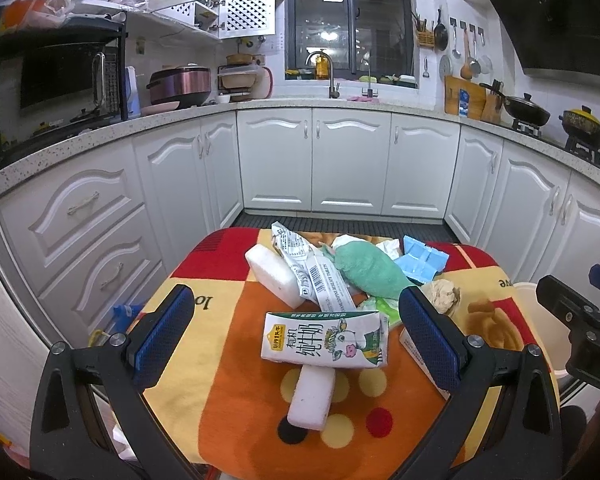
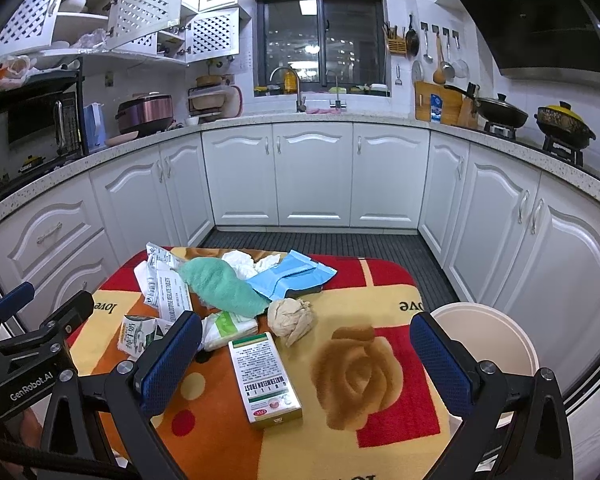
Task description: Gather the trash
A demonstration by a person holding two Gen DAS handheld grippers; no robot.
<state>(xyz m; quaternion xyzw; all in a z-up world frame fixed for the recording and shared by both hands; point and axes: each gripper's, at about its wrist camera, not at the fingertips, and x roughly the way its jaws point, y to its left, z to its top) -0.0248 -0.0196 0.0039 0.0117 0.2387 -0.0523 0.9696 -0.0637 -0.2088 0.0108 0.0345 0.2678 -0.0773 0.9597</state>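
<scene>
Trash lies on a table with a colourful cloth (image 1: 228, 340). My left gripper (image 1: 296, 332) is open and empty, its jaws on either side of a white and green milk carton (image 1: 325, 339) that lies on a white foam block (image 1: 312, 400). Behind are a second foam piece (image 1: 272, 274), a medicine box (image 1: 328, 284), a green cloth (image 1: 366, 270), a blue packet (image 1: 422, 262) and a beige paper ball (image 1: 442, 294). My right gripper (image 2: 306, 354) is open and empty above a green and white box (image 2: 265, 378). The paper ball (image 2: 290, 318) lies just beyond it.
A white bin (image 2: 486, 342) stands by the table's right edge, under my right gripper's right finger (image 2: 440, 364). White kitchen cabinets (image 1: 312, 160) and a counter ring the room. A dark floor mat (image 2: 320, 242) lies beyond the table.
</scene>
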